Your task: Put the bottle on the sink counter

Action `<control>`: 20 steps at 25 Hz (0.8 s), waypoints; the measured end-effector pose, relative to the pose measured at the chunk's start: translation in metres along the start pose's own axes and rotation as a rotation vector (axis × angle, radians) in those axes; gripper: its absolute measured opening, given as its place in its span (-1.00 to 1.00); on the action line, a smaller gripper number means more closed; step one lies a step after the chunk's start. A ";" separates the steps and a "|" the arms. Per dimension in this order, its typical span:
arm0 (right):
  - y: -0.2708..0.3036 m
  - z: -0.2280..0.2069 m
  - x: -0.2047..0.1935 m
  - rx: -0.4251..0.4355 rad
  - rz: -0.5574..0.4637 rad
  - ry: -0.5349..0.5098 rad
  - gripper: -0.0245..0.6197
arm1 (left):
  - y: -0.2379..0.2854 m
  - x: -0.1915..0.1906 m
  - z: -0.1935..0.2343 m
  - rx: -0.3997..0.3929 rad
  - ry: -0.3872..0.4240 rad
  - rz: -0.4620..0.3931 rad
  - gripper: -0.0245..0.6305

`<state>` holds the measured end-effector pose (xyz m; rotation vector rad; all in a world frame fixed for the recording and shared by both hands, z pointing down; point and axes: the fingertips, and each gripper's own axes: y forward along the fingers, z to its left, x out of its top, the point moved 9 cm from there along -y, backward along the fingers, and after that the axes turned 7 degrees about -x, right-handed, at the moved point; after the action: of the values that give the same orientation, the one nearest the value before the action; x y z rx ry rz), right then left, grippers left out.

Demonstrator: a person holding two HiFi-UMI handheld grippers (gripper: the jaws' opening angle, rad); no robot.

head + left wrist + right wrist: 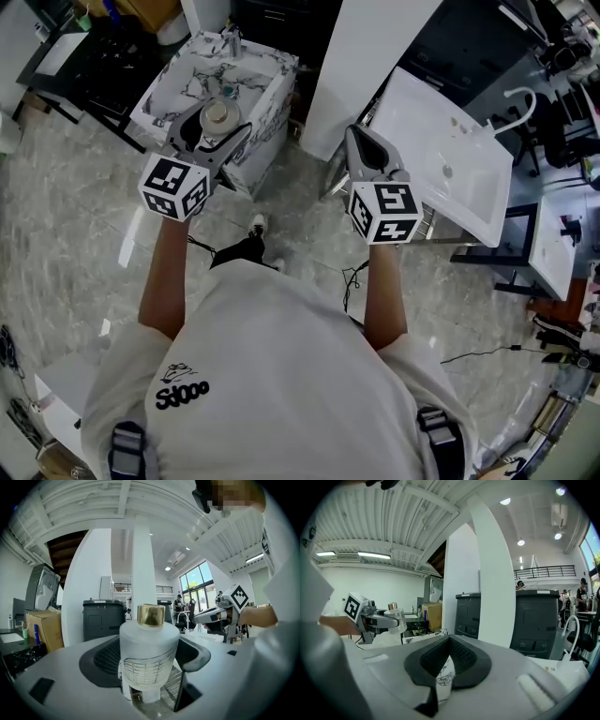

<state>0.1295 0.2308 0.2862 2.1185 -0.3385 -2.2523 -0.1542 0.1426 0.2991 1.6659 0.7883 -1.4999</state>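
Note:
A frosted white bottle (217,114) with a gold cap stands upright between the jaws of my left gripper (219,131), which is shut on it. The bottle hangs over the front part of the marble-patterned sink counter (272,73). In the left gripper view the bottle (149,641) fills the gap between the dark pads (105,660). My right gripper (362,141) is held level with it to the right, jaws together and holding nothing. The right gripper view shows those jaws (449,643) meeting at the tip, and the held bottle (395,615) far left.
A white pillar (366,66) stands between the marble sink and a plain white basin (450,155) with a curved tap on the right. Cables lie on the pale tiled floor (84,216). Dark cabinets (534,616) and a cardboard box (432,615) stand behind.

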 end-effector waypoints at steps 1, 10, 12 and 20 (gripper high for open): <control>0.002 -0.001 0.000 0.002 0.000 0.001 -0.90 | 0.002 -0.001 0.000 0.001 -0.004 0.002 0.12; 0.025 -0.007 -0.003 0.013 0.010 0.007 -0.90 | 0.020 -0.009 0.019 0.017 -0.015 0.011 0.12; 0.036 -0.009 0.000 0.020 0.007 -0.001 -0.90 | 0.025 -0.010 0.029 0.038 -0.001 0.017 0.12; 0.094 -0.027 0.006 0.034 0.016 -0.022 -0.90 | 0.068 -0.016 0.073 0.057 -0.003 0.026 0.12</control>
<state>0.1440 0.1346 0.2959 2.1005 -0.3961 -2.2791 -0.1382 0.0455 0.3207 1.7090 0.7256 -1.5202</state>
